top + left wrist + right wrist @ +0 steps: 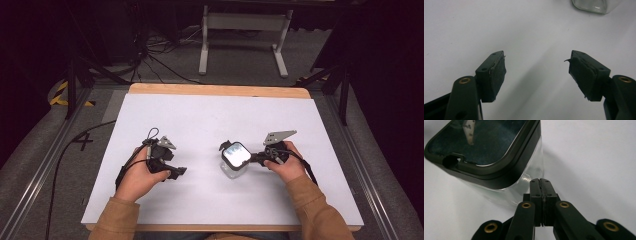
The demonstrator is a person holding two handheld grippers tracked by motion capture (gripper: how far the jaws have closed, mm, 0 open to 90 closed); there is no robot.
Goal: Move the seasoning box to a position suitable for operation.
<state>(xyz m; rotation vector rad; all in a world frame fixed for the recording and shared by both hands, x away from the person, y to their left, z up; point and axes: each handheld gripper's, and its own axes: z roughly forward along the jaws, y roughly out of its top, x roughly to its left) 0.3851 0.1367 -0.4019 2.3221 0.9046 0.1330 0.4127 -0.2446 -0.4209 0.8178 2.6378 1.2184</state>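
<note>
A clear jar with a dark lid stands mid-table, the right gripper's closed tips at its side.

The jar (pixel 235 159) stands upright on the white table (pixel 210 200), a little right of centre; its square glass body (pixel 531 170) looks empty as far as the see-through wall shows, and its dark lid (pixel 484 147) with a glossy, reflecting top sits on it. The right gripper (pixel 541 181) reaches in from the jar's right with its jaws pressed flat together, nothing between them; the tips lie right against the glass just below the lid, though actual contact cannot be told. The left gripper (pixel 536 70), well apart to the jar's left, rests low over the bare table with its jaws spread wide and empty, the jar's glass bottom (pixel 594 5) showing far ahead of it.
</note>
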